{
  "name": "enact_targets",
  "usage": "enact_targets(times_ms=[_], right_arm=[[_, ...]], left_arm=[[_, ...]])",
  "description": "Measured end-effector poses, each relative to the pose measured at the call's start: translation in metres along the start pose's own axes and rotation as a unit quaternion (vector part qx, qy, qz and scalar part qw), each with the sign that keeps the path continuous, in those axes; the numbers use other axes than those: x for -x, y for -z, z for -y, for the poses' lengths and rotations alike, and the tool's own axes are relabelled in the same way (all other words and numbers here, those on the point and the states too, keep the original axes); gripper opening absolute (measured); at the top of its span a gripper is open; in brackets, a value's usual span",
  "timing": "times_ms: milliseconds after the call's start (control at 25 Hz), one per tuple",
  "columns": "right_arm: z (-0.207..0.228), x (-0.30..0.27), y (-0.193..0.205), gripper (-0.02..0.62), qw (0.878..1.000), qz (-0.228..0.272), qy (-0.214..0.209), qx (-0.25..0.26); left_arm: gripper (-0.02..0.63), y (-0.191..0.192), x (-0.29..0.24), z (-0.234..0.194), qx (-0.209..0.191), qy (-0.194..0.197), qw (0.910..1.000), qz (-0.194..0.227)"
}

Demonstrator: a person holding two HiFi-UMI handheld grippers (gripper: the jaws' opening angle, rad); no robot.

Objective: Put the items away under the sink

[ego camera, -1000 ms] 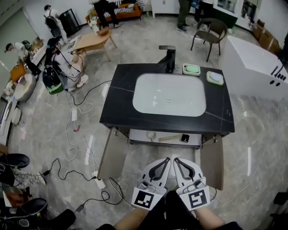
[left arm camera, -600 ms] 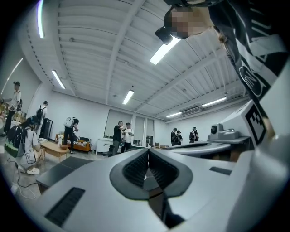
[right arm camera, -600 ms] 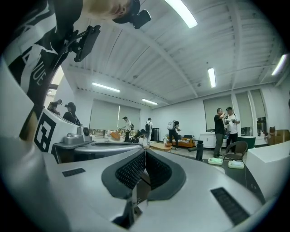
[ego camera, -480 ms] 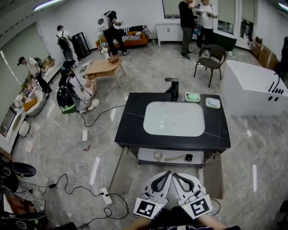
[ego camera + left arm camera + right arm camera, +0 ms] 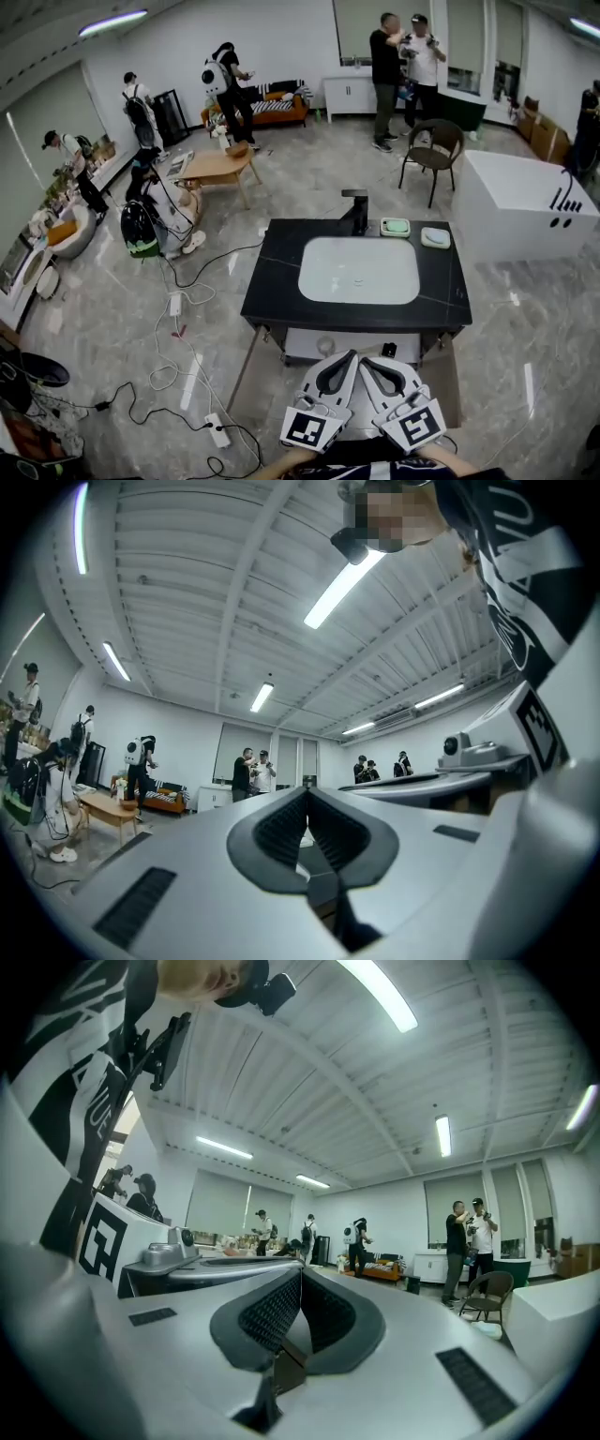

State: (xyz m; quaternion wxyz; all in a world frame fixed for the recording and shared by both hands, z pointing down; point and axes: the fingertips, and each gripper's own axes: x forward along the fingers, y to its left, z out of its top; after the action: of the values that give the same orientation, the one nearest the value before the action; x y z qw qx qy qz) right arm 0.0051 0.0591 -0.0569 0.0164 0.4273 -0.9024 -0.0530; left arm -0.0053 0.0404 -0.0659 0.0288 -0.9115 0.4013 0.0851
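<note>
Left hand-held gripper and right hand-held gripper are closed, empty. The green soap dish looks light, stiff, slippery; pinch its rim.

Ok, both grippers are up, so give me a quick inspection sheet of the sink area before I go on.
Surface: black countertop with a white basin that looks empty; black faucet behind it.
Job's things: both cabinet doors open; the shelf under the sink holds a pale ring and a small dark item, partly hidden by the grippers.
Clutter: two soap dishes at the counter's back right.
Grippers: left gripper and right gripper shut and empty, side by side in front of the cabinet.
Cables: cords and a power strip on the floor to the left.
Surroundings: people at the back, chair, white tub.
</note>
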Motion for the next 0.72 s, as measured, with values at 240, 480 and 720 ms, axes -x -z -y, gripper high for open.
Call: enact_targets(times_ms=[240,480,720], right_arm=[[-0.005,0.000,0.011,0.031,0.999,-0.011,0.020,-0.024],[-0.025,-0.006,0.021,0.031,0.999,0.000,0.020,-0.036],[-0.040,-0.014,0.029,0.031,0.999,-0.007,-0.033,-0.026]], left_arm=[[0.009,0.006,0.008,0.003,-0.009,0.037,0.9992,-0.014],[0.009,0.014,0.027,-0.007,-0.021,0.039,0.9988,-0.020],[0.009,0.017,0.037,-0.021,-0.029,-0.008,0.9988,-0.038]])
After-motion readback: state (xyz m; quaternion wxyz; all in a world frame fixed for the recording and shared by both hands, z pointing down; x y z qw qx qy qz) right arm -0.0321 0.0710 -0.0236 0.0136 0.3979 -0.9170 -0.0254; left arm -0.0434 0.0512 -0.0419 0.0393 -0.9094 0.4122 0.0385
